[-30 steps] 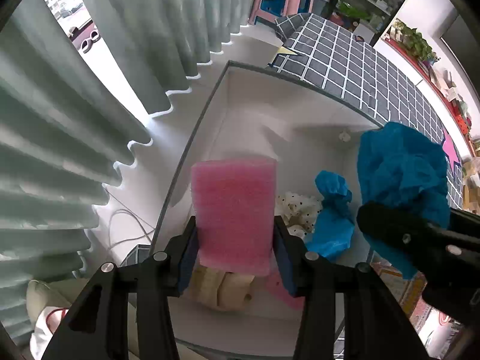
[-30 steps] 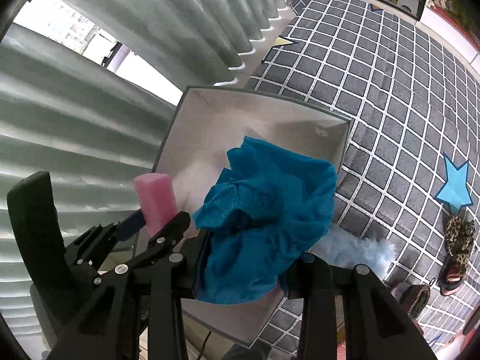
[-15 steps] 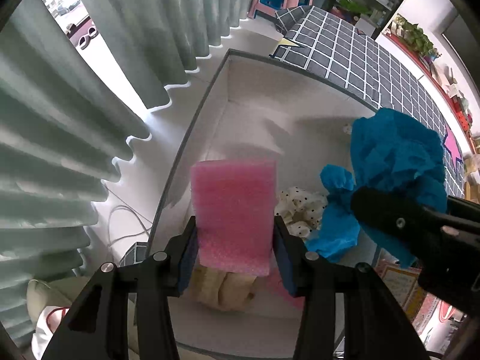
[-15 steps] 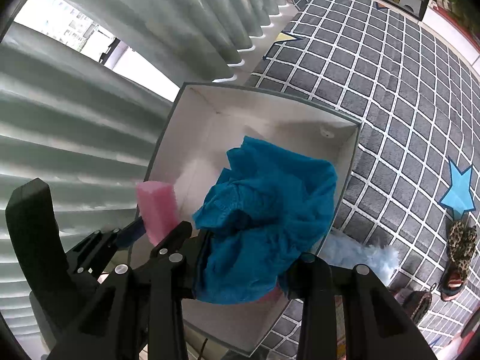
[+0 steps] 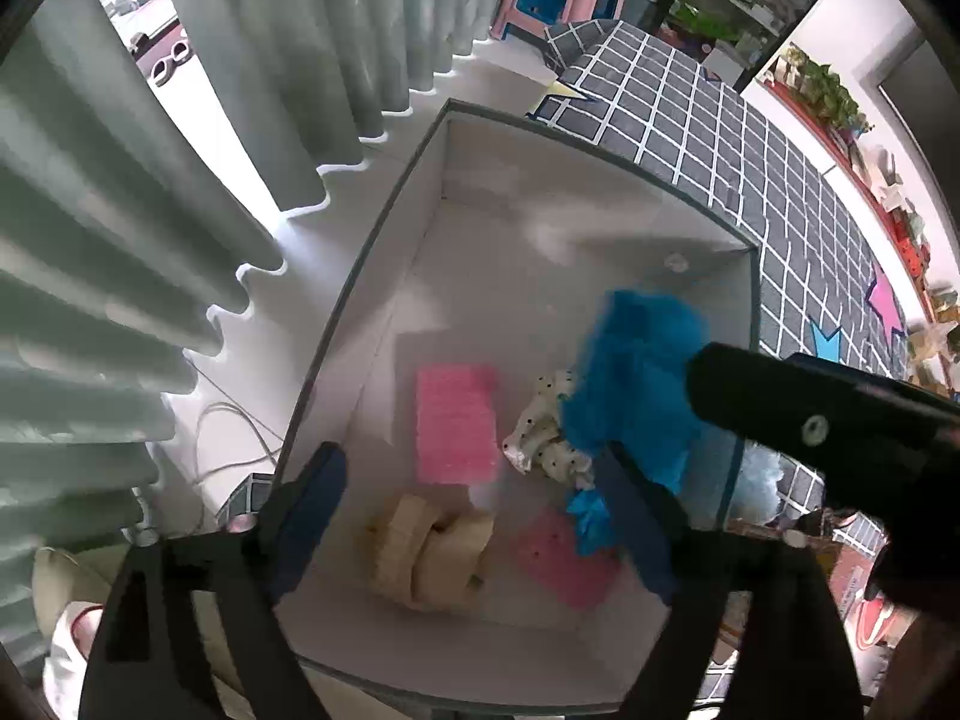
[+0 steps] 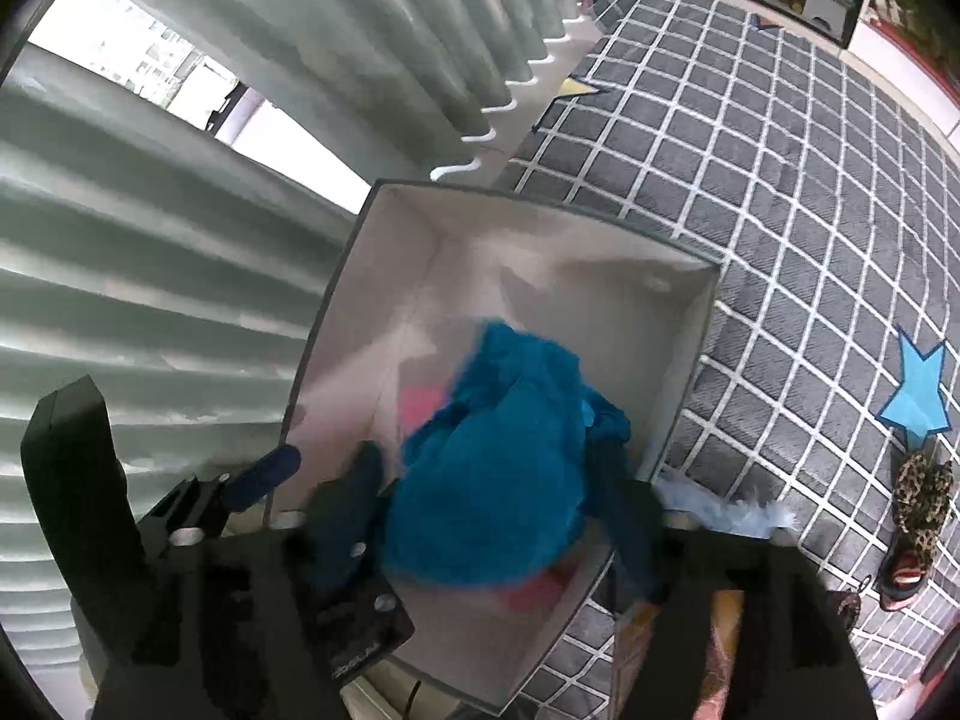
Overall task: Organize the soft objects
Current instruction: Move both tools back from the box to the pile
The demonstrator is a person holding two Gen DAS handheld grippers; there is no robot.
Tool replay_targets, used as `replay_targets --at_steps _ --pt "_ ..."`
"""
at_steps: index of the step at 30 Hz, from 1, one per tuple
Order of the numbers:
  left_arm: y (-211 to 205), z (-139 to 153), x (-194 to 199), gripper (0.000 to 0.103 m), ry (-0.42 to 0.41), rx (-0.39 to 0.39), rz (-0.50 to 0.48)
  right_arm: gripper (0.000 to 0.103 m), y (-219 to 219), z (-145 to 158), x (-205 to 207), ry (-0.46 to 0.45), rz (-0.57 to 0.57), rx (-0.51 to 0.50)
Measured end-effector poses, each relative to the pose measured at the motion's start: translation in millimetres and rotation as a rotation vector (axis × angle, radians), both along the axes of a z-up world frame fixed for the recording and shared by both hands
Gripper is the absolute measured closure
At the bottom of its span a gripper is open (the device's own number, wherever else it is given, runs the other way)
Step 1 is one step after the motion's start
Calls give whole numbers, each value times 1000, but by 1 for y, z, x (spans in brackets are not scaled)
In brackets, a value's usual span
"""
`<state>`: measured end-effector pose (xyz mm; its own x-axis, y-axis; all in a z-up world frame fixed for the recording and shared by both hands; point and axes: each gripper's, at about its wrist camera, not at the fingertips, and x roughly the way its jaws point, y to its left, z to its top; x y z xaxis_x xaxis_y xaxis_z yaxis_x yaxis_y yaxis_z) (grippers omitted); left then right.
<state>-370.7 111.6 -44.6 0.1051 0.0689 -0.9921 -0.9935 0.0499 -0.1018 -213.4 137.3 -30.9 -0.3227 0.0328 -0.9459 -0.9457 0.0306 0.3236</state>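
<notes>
Over the white open storage box [image 5: 384, 252] | our left gripper [image 5: 480, 516] jaws opening, empty; pink foam sponge block [image 5: 457, 423] inside the box | our right gripper [image 6: 498, 516] jaws opening around the crumpled blue cloth [image 6: 498, 480], unpinched | both likely light, squashy; we'd grip mid-bulk.

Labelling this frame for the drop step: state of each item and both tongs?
Pink foam sponge block: released, lying in the white open-top box.
Blue crumpled cloth: released, blurred, between right tongs.
Left tongs: opening, empty.
Right tongs: opening, cloth between them.
Cream spotted fabric: lying in box.
</notes>
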Motion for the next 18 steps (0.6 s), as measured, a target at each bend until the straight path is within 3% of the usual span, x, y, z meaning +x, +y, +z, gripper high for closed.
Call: replay_targets --at_steps 1,4,11,18 --pt "0 2 0 0 -5 3 7 22 0 1 2 -1 -7 0" --pt "1 3 1 0 -21 0 20 0 0 5 10 -13 -26 -4" --pt "3 20 19 0 -74 -2 -4 0 -13 23 51 17 -110 -17" --pt "4 39 65 0 -118 -24 -134 0 -43 43 129 17 -260 -23"
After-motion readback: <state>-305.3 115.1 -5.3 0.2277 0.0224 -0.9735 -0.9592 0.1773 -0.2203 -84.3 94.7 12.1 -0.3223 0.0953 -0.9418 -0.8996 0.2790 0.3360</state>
